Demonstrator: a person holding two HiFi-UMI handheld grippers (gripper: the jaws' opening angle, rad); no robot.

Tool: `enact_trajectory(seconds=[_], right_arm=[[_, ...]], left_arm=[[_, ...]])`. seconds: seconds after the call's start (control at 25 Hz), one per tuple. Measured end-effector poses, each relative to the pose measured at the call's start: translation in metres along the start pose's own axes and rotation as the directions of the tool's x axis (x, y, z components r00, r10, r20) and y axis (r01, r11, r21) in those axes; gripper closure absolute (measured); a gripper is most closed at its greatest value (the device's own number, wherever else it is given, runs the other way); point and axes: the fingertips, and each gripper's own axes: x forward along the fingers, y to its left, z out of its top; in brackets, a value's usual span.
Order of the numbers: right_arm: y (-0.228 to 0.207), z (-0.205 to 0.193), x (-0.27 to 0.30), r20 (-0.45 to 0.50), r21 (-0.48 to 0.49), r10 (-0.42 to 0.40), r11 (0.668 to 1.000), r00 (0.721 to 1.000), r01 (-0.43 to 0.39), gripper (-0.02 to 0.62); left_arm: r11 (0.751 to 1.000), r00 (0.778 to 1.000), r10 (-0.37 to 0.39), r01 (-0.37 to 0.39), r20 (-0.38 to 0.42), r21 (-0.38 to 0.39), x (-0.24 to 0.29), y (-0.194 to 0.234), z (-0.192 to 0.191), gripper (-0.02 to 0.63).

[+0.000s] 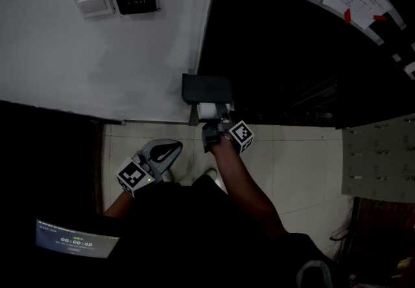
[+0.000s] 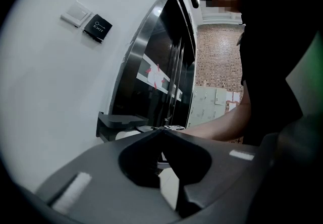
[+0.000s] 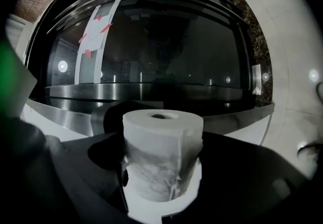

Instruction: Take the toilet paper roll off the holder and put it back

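My right gripper pinches the toilet paper roll between its fingers, with the holder just beyond the fingertips. My left gripper hangs behind, fingers pressed together, empty. I judge the roll not yet settled back.

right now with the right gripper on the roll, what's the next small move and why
Probably ease the toilet paper roll away from the holder. The right gripper is clamped on it, denting the paper, and the roll sits close under the holder. The left gripper is shut and held back.
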Motion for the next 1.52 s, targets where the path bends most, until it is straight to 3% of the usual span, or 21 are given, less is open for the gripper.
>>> enact_trajectory(seconds=[0.4, 0.6, 1.16, 1.32, 1.52], right_arm=[[-0.002, -0.030, 0.009, 0.029, -0.005, 0.015, 1.000, 0.999, -0.015, 0.166], [-0.001, -0.033, 0.007, -0.008, -0.031, 0.040, 0.999, 0.999, -0.040, 0.163], [-0.030, -0.036, -0.039, -0.101, -0.057, 0.011, 0.998, 0.995, -0.017, 0.160], [-0.019, -0.036, -0.049, -0.150, -0.118, 0.038, 0.991, 0.988, -0.056, 0.160], [0.008, -0.037, -0.058, -0.234, -0.284, 0.071, 0.949, 0.970, -0.138, 0.164]], left_arm=[[1.000, 1.000, 0.014, -0.014, 0.004, -0.006, -0.012, 0.009, -0.001, 0.601], [1.000, 1.000, 0.005, -0.005, 0.014, -0.002, -0.011, 0.009, -0.002, 0.601], [1.000, 1.000, -0.027, 0.027, 0.010, 0.006, 0.003, 0.005, -0.002, 0.601], [0.999, 1.000, -0.031, 0.031, -0.003, -0.008, 0.007, 0.002, 0.001, 0.601], [0.999, 0.999, -0.035, 0.035, 0.008, 0.010, 0.011, 0.004, -0.002, 0.601]])
